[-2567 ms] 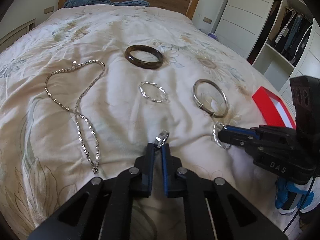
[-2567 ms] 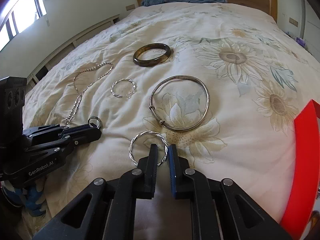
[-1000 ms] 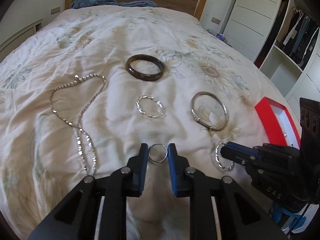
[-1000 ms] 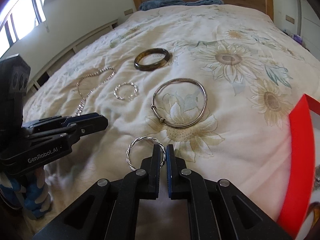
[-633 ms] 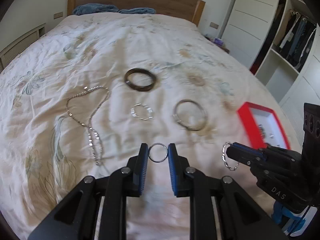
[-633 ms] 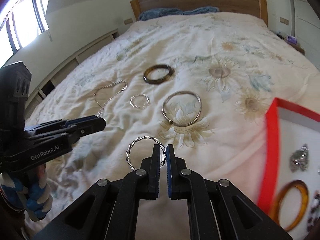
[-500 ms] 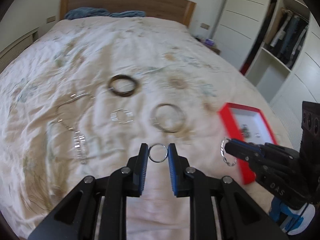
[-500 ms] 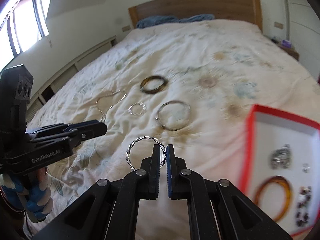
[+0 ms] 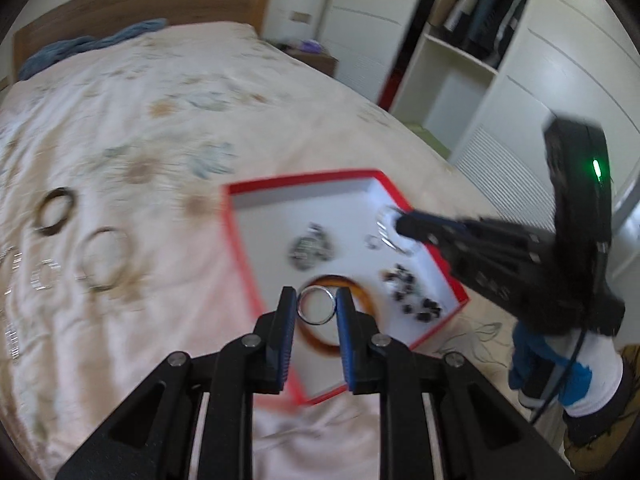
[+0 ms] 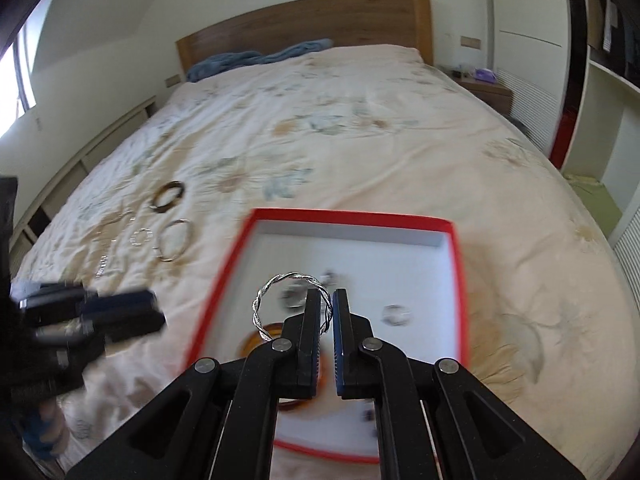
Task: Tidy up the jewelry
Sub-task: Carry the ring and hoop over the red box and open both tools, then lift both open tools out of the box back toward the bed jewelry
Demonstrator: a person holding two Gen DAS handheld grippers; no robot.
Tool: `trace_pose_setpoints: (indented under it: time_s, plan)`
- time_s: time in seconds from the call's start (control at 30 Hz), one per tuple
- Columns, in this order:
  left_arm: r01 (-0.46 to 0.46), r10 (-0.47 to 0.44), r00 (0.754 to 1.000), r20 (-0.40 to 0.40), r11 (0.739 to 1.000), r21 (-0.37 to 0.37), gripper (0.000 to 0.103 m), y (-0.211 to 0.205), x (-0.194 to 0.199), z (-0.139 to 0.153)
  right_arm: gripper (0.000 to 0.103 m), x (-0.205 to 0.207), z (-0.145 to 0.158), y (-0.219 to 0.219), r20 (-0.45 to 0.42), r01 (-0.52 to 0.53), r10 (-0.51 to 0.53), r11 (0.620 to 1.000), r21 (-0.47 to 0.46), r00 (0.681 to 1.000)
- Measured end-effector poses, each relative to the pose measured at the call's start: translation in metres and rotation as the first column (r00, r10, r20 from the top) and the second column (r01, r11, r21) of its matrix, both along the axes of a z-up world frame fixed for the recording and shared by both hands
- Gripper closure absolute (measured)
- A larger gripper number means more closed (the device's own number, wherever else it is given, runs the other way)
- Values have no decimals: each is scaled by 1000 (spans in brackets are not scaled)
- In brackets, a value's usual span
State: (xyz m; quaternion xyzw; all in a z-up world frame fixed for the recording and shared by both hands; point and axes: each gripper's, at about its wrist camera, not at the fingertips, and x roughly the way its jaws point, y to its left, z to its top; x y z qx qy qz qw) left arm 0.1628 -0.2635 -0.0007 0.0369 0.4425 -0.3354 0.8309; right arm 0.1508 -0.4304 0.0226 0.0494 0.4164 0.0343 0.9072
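My left gripper [image 9: 317, 305] is shut on a small silver ring [image 9: 303, 308], held above the near edge of a red box with a white floor [image 9: 276, 208]. My right gripper [image 10: 327, 307] is shut on a twisted silver bangle [image 10: 276, 282] and hovers over the same box [image 10: 352, 214]; it shows in the left wrist view [image 9: 402, 226] over the box's far right corner. The box holds an amber bangle [image 9: 362, 300], a small ring [image 10: 396, 315] and several small pieces.
On the floral bedspread to the left lie a dark bangle [image 10: 168, 196], a plain silver bangle [image 10: 175, 244], a small twisted bangle [image 10: 142, 237] and a silver chain [image 10: 105, 258]. A wardrobe [image 9: 472, 40] stands to the right of the bed.
Both grippers have lifted their pieces off the bedspread and swung right to above the red box. The left gripper's hold on the ring changed from pinching its edge to spanning it.
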Motion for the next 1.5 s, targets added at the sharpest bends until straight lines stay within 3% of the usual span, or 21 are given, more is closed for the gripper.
trace_pose_setpoints:
  time_s: [0.23, 0.47, 0.67, 0.87, 0.93, 1.1, 1.17, 1.27, 1.4, 1.5]
  plan:
    - [62, -57, 997, -46, 992, 106, 84, -55, 8, -41, 97, 39, -26, -34, -64, 13, -14, 1000, -13, 998]
    - [94, -81, 994, -73, 978, 188, 84, -65, 13, -73, 97, 76, -48, -40, -134, -29, 17, 996, -85, 991]
    - [88, -76, 994, -80, 982, 166, 83, -63, 13, -77, 97, 87, -72, -34, -221, -76, 42, 986, -149, 974]
    - [77, -63, 991, -116, 989, 123, 80, -60, 20, -72, 90, 82, -69, -38, -231, -68, 28, 984, -164, 972]
    - [64, -52, 992, -118, 993, 99, 74, -57, 20, -64, 89, 74, -59, -42, -215, -51, 19, 988, -144, 977]
    - [46, -40, 995, -93, 997, 60, 73, -47, 7, -31, 73, 39, -15, -50, -140, 6, -20, 995, -100, 990]
    - [38, -34, 997, -71, 998, 52, 73, -41, -2, -14, 71, 25, 4, -52, -110, 24, -34, 996, -84, 993]
    - [-3, 4, 1000, -27, 999, 47, 73, -25, -19, 13, 70, -4, 38, -50, -53, 46, -48, 998, -33, 997]
    - [-38, 38, 999, 14, 998, 48, 73, 0, -42, 46, 57, -50, 88, -36, 48, 55, -55, 998, 5, 997]
    - [-76, 73, 995, 74, 996, 43, 73, 27, -64, 76, 54, -84, 124, -17, 112, 47, -49, 999, 27, 992]
